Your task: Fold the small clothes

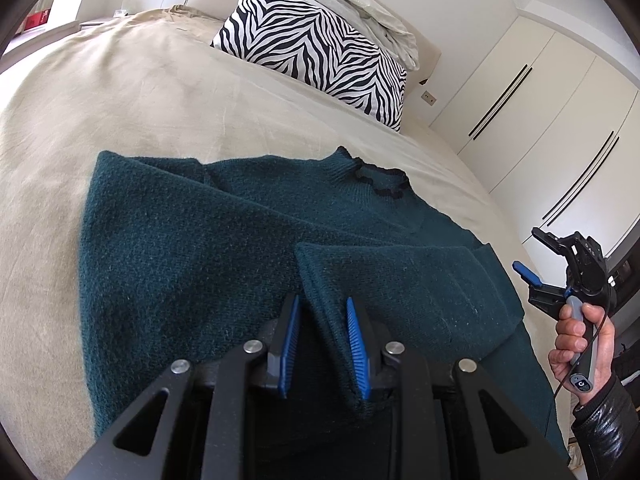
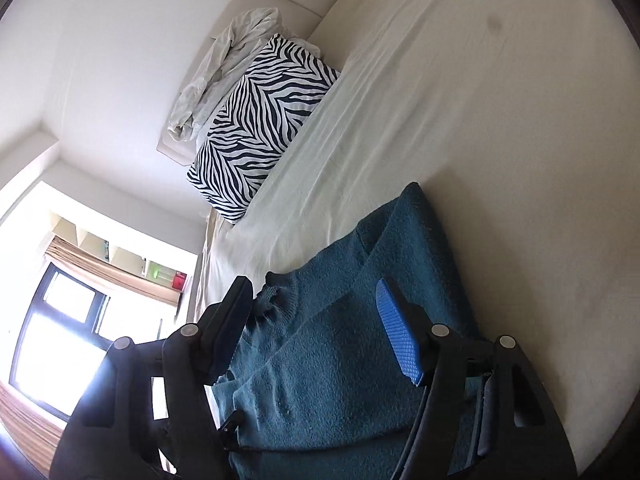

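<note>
While the dark teal sweater (image 1: 224,248) lies spread on the bed (image 1: 120,92), just ahead of and under the left gripper (image 1: 323,320), a folded sleeve (image 1: 400,280) runs from the garment's right part back toward that gripper. The sleeve's cuff end sits between the two blue pads (image 1: 290,344), which stand a little apart with the knit between them; the right-hand pad touches the fabric, but whether the cloth is truly pinched cannot be told. Beyond the gripper's tips the sweater's collar (image 1: 376,172), edged with a dark trim, points away toward the head of the bed.

Off to the right of the left gripper, past the sweater's edge and raised clear of the bed, the right gripper (image 1: 540,264) is held by a bare hand (image 1: 580,344) in a black jacket cuff. Its jaws are spread wide and hold nothing. In its own view the right gripper (image 2: 316,308) looks down at a tilt, with the sweater (image 2: 340,360) filling the space between and below its spread fingers, the collar (image 2: 276,300) close to the left-hand finger.

Farther ahead of both grippers, a zebra-print pillow (image 1: 316,48) leans at the headboard, with a crumpled pale cloth (image 1: 360,4) bunched behind it. White wardrobe doors (image 1: 540,128) stand to the right of the left gripper, beyond the bed.
</note>
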### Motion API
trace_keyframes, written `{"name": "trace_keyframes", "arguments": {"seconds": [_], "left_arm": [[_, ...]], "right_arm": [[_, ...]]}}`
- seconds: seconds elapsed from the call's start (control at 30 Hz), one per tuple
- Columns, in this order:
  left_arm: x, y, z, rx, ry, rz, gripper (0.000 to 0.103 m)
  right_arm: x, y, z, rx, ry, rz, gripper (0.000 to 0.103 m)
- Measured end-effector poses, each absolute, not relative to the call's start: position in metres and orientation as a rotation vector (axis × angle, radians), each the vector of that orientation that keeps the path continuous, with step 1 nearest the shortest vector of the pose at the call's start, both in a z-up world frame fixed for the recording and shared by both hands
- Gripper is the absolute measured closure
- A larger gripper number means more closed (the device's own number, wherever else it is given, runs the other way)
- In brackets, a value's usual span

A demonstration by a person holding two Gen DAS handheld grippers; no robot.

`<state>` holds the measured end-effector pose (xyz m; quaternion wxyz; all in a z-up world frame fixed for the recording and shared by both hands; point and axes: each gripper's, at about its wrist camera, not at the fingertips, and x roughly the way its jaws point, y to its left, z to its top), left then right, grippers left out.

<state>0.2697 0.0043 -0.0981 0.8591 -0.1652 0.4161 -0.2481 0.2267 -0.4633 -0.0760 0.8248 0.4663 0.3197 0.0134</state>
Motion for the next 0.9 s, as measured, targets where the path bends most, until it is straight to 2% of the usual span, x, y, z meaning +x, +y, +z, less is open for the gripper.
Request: {"name": "trace_keyframes", "arguments": {"seconds": [0.1,0.13,0.17,0.33,0.4,0.47,0.57,0.7,0.8,0.83,0.87,0.9], "left_arm": [[0.270,0.004,-0.099,-0.347,0.874,-0.522,0.076],[0.270,0.004,-0.099,-0.347,0.874,-0.522,0.076],[0.270,0.004,-0.099,-0.347,0.874,-0.522,0.076],[0.270,0.005,-0.099,-0.352,0.874,-0.523,0.076],[0.270,0.005,-0.099,-0.353,0.874,-0.522,0.076],[0.270,0.005,-0.099,-0.350,0.873,-0.521,0.076],[0.270,0.004,-0.099,-0.350,0.873,-0.521,0.076],[0.270,0.004,-0.099,-0.351,0.873,-0.522,0.076],[0.269,0.004,-0.099,-0.357,0.874,-0.526,0.075],[0.268,0.005,-0.097,-0.362,0.873,-0.530,0.074],[0.265,0.008,-0.094,-0.371,0.865,-0.537,0.067],[0.260,0.012,-0.090,-0.382,0.849,-0.536,0.054]], "right_arm": [[0.252,-0.478,-0.112,1.065,0.772,-0.016,0.041],[0.249,-0.482,-0.122,1.102,0.747,-0.003,0.042],[0.241,-0.484,-0.125,1.120,0.702,0.010,0.047],[0.206,-0.473,-0.115,1.014,0.694,-0.015,0.047],[0.194,-0.462,-0.099,0.980,0.684,-0.032,0.042],[0.191,-0.445,-0.078,0.997,0.634,0.063,0.042],[0.208,-0.404,-0.064,0.971,0.661,0.194,0.030],[0.227,-0.360,-0.110,0.961,0.856,0.233,0.029],[0.198,-0.354,-0.110,0.926,0.752,0.239,0.031],[0.188,-0.354,-0.109,0.942,0.768,0.241,0.031],[0.176,-0.355,-0.107,0.973,0.782,0.234,0.030],[0.161,-0.357,-0.103,0.991,0.779,0.233,0.030]]}}
